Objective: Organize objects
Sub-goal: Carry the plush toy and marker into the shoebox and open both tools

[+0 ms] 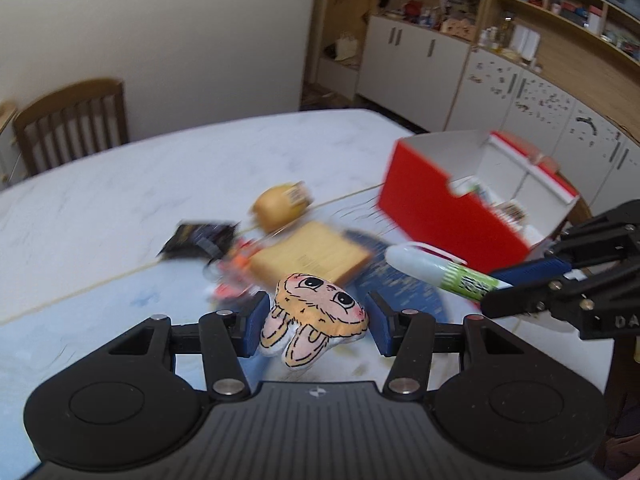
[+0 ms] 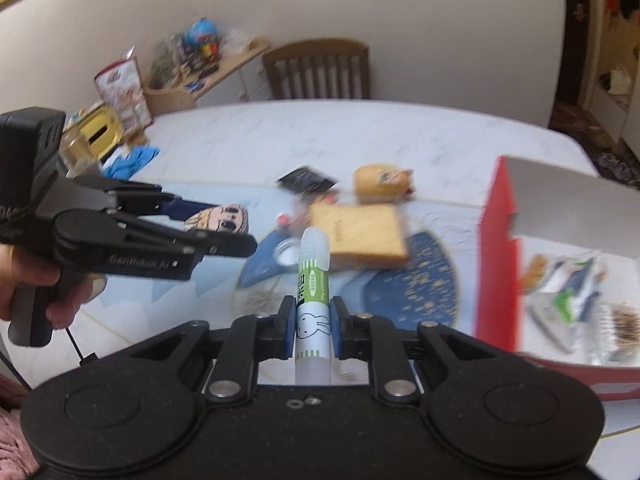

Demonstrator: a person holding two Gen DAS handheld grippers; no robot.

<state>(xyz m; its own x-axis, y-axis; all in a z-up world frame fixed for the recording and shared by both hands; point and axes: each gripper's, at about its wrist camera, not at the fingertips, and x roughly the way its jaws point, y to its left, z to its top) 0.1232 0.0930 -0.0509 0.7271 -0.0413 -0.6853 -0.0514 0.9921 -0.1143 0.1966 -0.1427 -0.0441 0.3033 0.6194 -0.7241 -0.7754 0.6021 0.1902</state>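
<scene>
My left gripper [image 1: 318, 322] is shut on a small soft cartoon face with rabbit ears [image 1: 316, 316] and holds it above the table. In the right wrist view this left gripper [image 2: 224, 228] sits at the left with the cartoon face [image 2: 222, 218] in it, and a person's hand [image 2: 24, 280] grips its handle. My right gripper [image 2: 313, 328] is shut on a white and green tube with a rabbit drawing [image 2: 314, 280]. From the left wrist view the right gripper [image 1: 504, 292] comes in from the right with the tube [image 1: 436, 270]. An open red box [image 1: 440, 208] [image 2: 496, 256] stands on the right with several packets inside.
On the white table [image 1: 120, 200] lie a flat tan packet [image 1: 316, 256] [image 2: 360, 236], a round bread-like toy [image 1: 280, 206] [image 2: 380, 184], a black packet [image 1: 196, 240] [image 2: 306, 180] and small orange bits [image 1: 234, 272]. A wooden chair [image 2: 320, 68] stands behind; blue gloves [image 2: 132, 160] and a gold tin [image 2: 94, 132] sit far left.
</scene>
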